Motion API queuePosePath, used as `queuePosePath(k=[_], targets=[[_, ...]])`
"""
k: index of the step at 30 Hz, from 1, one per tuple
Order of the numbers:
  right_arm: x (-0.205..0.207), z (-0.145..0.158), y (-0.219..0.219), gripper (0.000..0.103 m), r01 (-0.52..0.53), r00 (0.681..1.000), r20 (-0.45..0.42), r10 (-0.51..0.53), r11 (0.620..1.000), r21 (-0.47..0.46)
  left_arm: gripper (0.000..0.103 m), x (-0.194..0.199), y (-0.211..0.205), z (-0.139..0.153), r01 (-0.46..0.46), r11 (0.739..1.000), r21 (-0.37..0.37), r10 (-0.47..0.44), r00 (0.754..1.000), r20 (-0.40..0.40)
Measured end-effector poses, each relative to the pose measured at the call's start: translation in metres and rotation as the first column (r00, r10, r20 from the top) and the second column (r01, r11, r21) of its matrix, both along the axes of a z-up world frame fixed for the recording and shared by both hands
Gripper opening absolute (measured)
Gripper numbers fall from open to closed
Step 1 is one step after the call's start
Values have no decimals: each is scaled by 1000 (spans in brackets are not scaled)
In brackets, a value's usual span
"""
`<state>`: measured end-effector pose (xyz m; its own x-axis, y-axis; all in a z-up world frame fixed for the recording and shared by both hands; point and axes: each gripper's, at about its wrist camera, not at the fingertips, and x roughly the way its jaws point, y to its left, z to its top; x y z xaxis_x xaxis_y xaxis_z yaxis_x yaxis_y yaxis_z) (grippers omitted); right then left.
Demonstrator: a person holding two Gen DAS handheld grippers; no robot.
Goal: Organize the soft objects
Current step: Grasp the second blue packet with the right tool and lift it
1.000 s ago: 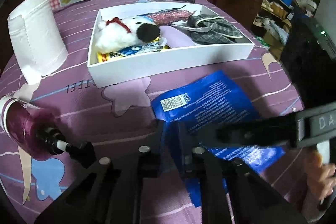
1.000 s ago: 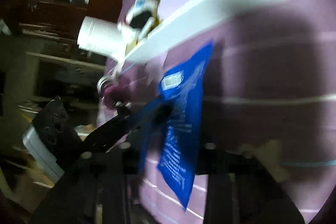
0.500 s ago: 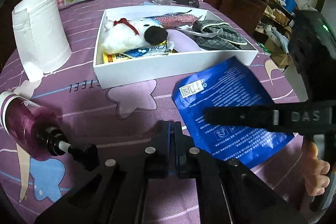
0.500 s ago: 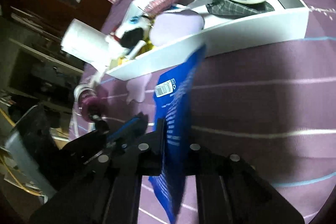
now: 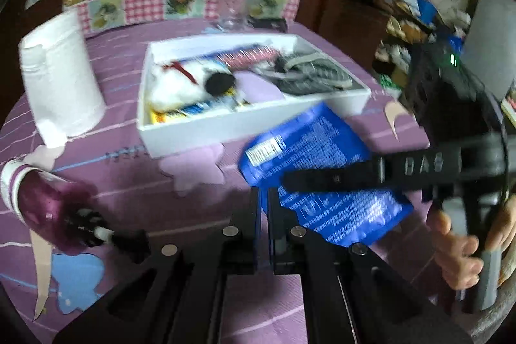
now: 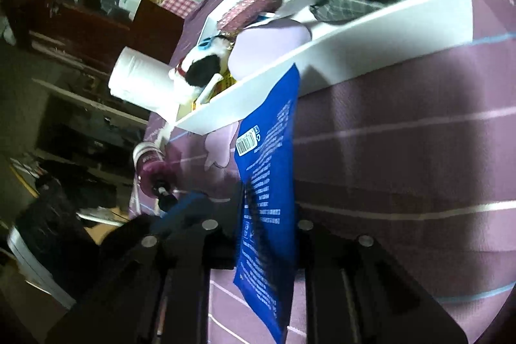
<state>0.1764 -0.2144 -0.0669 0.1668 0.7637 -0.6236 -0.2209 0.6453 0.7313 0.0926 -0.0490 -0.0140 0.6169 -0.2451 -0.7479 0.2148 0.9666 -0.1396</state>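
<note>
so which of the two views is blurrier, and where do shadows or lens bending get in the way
Left wrist view: motion smear softens the white box and the print on the blue packet; dark vignette at the corners. Right wrist view: sharper in the centre, where the packet's barcode label shows clearly, but a broad shadow darkens the purple cloth, and the fisheye bends the box rim.

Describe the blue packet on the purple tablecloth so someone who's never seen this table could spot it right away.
Start at the white box in the middle of the purple tablecloth. Just in front of its near wall is a flat blue packet, held by both grippers. It is the only bright blue thing outside the box, printed with white text and bearing a white barcode sticker at one corner.
</note>
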Motion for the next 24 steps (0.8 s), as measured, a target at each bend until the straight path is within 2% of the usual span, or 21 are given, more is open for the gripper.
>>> queuePosePath(k=[6,12,15,20,24], targets=[[-1,-3,2,17,15,1000,-17,-14,1000,27,2,10,-5,-7,30,998,-49,-31,999,-37],[-3,0,5,17,11,1000,10,-11,1000,-4,2,13,-15,-14,32,999,9,-31,998,-47],[-1,1,4,18,8,1000,-2,-8,1000,-24,2,12,-15,-14,31,999,6,-31,998,-48],[-4,9,-14,38,66,998,18,-65,997,-47,2,13,-17,-14,34,999,19,-33,998,-46],[-5,12,-23,39,111,993,44,-109,992,-58,2,13,-16,-14,35,999,17,-34,998,-46]])
